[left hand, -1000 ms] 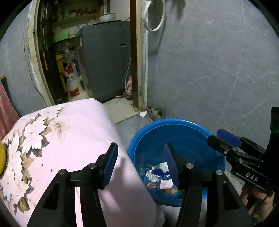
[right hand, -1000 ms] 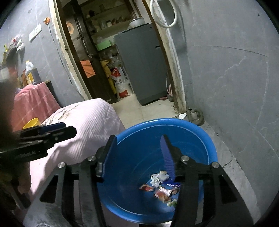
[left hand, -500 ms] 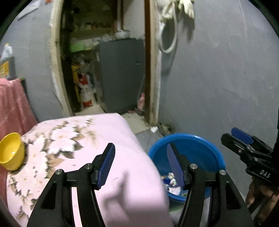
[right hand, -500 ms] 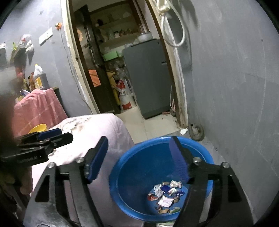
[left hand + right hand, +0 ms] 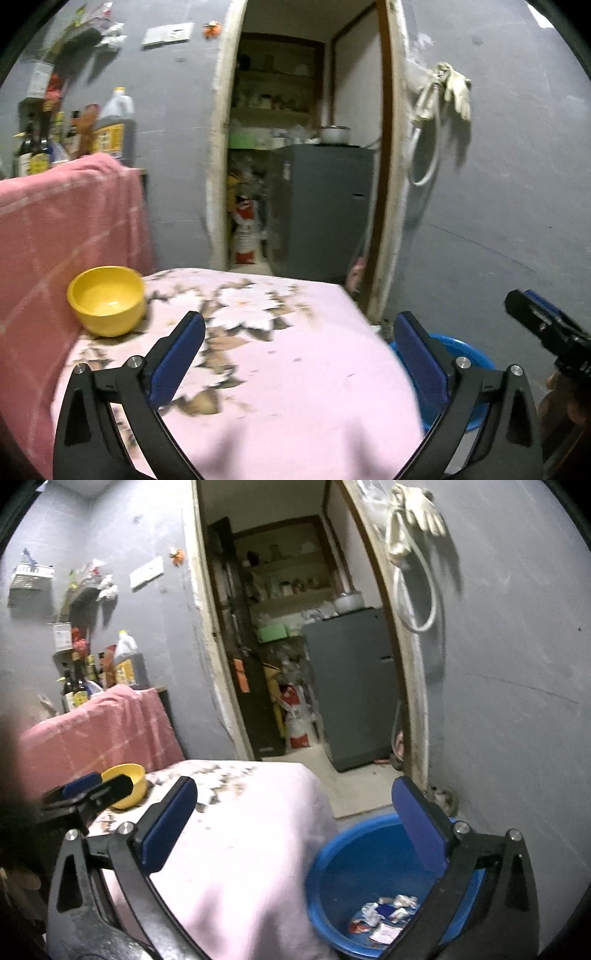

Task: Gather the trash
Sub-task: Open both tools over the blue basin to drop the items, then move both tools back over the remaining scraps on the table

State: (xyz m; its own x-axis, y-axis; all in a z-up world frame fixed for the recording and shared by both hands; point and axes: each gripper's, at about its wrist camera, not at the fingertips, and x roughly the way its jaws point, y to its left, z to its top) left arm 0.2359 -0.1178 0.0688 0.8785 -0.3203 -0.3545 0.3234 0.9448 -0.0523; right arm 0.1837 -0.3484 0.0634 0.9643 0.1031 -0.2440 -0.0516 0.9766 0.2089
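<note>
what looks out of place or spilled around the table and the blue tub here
Nothing looks spilled. The wrappers lie inside the blue tub on the floor, and the yellow bowl sits upright on the floral cloth. Both tools, left and right, are empty, jaws opening.

Trash [image 5: 386, 915] in basin [image 5: 332, 853], right of table [image 5: 251, 842]; bowl [image 5: 106, 301] on table.

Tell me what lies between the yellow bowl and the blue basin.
Left wrist view: only the floral pink cloth stretches bare between yellow bowl and blue basin.
</note>
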